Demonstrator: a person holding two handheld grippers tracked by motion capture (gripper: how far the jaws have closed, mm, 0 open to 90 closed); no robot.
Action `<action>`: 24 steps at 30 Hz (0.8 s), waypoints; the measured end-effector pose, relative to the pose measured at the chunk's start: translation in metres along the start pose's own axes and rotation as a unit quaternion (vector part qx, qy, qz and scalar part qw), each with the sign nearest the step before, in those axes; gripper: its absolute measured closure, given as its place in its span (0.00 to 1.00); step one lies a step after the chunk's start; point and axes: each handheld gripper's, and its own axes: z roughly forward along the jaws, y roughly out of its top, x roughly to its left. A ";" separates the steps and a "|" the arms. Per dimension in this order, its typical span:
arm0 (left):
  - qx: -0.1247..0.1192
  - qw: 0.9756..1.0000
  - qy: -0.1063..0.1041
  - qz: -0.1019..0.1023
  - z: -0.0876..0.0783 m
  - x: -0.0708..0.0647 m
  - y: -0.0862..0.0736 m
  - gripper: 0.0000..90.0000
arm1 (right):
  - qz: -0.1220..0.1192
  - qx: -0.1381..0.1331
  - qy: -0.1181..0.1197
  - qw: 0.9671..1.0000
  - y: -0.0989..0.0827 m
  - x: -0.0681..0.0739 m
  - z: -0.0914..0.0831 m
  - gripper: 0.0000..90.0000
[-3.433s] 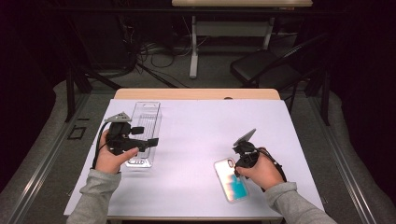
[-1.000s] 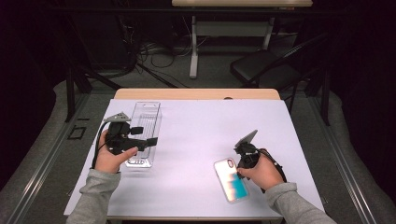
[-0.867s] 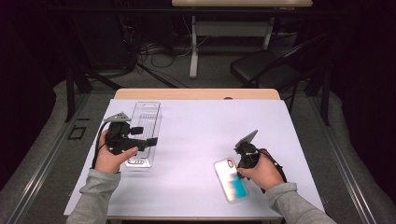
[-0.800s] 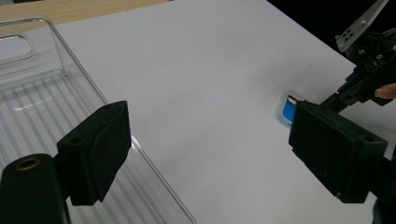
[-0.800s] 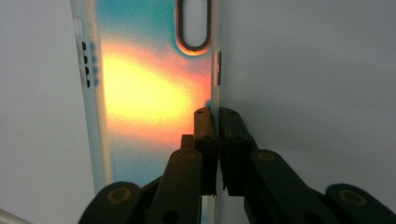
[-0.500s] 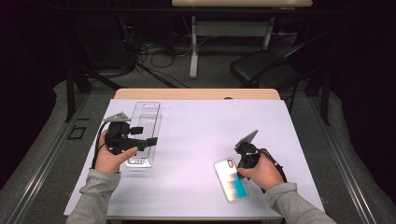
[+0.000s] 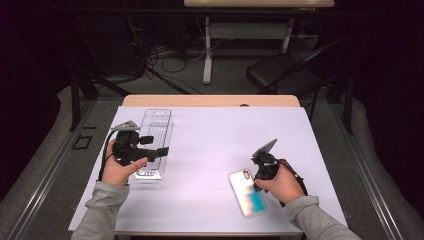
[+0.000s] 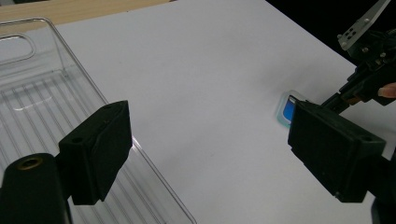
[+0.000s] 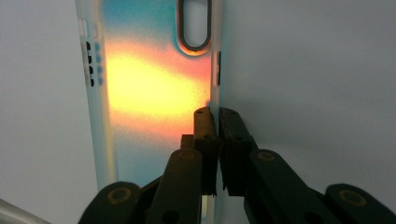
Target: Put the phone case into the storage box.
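The right gripper [image 9: 215, 116] has its two black jaws pressed together on the side wall of a phone case [image 9: 154, 88], pinching that thin edge about halfway along the case, which lies flat on the table; in the high view the case [image 7: 247, 192] sits at about five o'clock on the white sheet, just beside the right hand [image 7: 280, 184]. The case is translucent with a wash of orange, pink and teal, and its oval camera opening points away from the gripper. No brand, label or writing can be read on it. The left gripper [image 8: 210, 149] has its jaws spread wide with nothing between them, hovering over the near end of a clear plastic tray [image 8: 42, 88] with a ribbed floor; in the high view the tray [image 7: 156, 125] lies lengthwise at about nine o'clock on the sheet, with the left hand [image 7: 122, 165] at its near end. The two grippers are well apart. The table [image 7: 210, 100] has a pale wooden top, bare along its far edge, covered otherwise by the white sheet [image 7: 210, 145]. Around it the room is dark: grey floor, loose cables [image 7: 165, 55] at eleven o'clock, a white table leg [image 7: 206, 55] at twelve, and a black chair [image 7: 285, 75] at one o'clock.
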 end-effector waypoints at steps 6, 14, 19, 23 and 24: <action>0.000 1.000 0.000 -0.001 0.000 0.000 0.000 0.16 | 0.002 -0.013 0.009 1.000 0.000 0.000 -0.004 0.96; 0.001 1.000 0.000 0.002 0.001 -0.001 0.000 0.16 | -0.001 -0.032 0.014 0.999 0.000 0.001 -0.012 0.96; -0.001 1.000 0.001 0.000 0.001 -0.001 0.000 0.16 | 0.001 -0.043 0.016 0.999 0.000 0.001 -0.017 0.96; 0.000 1.000 0.001 0.002 0.001 -0.002 0.000 0.16 | -0.001 -0.057 0.016 0.998 0.001 0.000 -0.020 0.96; 0.001 1.000 0.001 0.002 0.001 -0.002 0.000 0.16 | -0.003 -0.061 0.016 0.998 0.001 0.000 -0.022 0.96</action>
